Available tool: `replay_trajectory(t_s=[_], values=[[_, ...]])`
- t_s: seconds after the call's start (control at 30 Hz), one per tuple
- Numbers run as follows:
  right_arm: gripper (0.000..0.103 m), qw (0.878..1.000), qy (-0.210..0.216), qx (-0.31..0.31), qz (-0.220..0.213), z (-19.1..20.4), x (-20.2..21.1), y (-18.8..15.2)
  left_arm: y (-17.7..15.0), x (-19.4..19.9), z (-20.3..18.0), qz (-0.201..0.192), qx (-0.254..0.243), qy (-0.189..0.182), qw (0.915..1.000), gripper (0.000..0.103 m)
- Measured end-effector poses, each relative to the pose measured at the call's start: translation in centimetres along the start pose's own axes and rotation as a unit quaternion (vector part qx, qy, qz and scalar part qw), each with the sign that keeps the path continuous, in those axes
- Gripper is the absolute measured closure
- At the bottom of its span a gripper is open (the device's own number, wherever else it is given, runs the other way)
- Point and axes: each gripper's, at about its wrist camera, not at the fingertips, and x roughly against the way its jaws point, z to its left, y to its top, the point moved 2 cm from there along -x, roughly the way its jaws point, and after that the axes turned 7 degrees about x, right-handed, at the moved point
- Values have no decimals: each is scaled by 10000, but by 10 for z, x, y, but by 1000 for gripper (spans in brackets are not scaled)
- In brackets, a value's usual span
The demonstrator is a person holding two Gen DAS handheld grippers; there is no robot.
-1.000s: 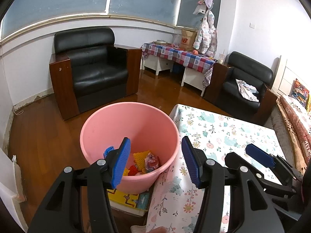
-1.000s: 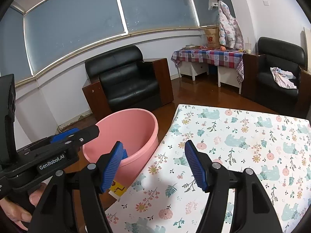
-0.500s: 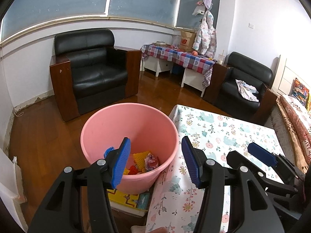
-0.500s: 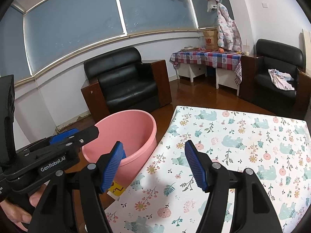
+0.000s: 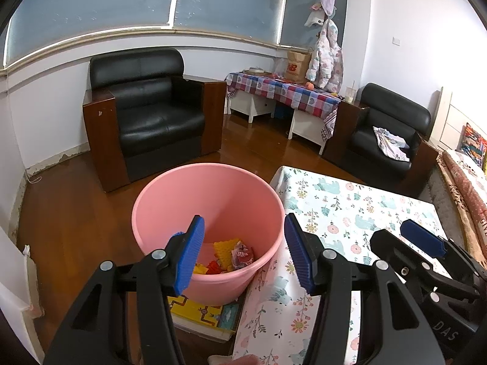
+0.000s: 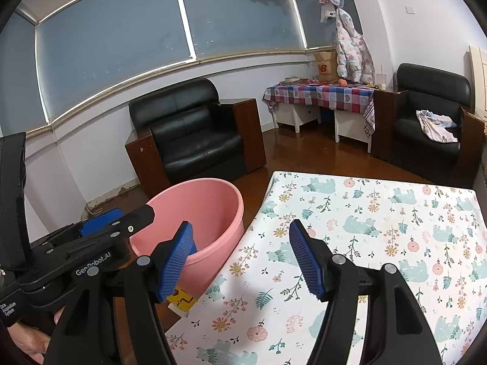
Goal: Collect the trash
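Now left claw [image 5: 243,254] spread, empty, above near rim of round pink plastic bucket [image 5: 170,194]; crumpled red-yellow wrappers [image 5: 232,254] inside bucket. Right claw [image 6: 240,258] spread, empty, over floral-cloth bench [image 6: 380,213] beside bucket. Risk: low claw swing clips rim, tips bucket, spills trash.

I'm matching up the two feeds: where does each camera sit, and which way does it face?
Left wrist: rides the left gripper, looking down into the pink bucket; its own open fingers and the right gripper show.
Right wrist: rides the right gripper above the floral tablecloth; its open fingers, the left gripper and a hand show.
Shared: bucket, tablecloth, black armchair.
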Motion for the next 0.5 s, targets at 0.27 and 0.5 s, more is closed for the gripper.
replay_trajectory(t_s=[0.27,0.5], values=[[38,10000,1,2,12,1,1,0,-1,2,1,-38,-9,16,10000,48],[38,10000,-14,-2,-2,2,1,-1,-1,3,1,-58,-20,19,10000,48]])
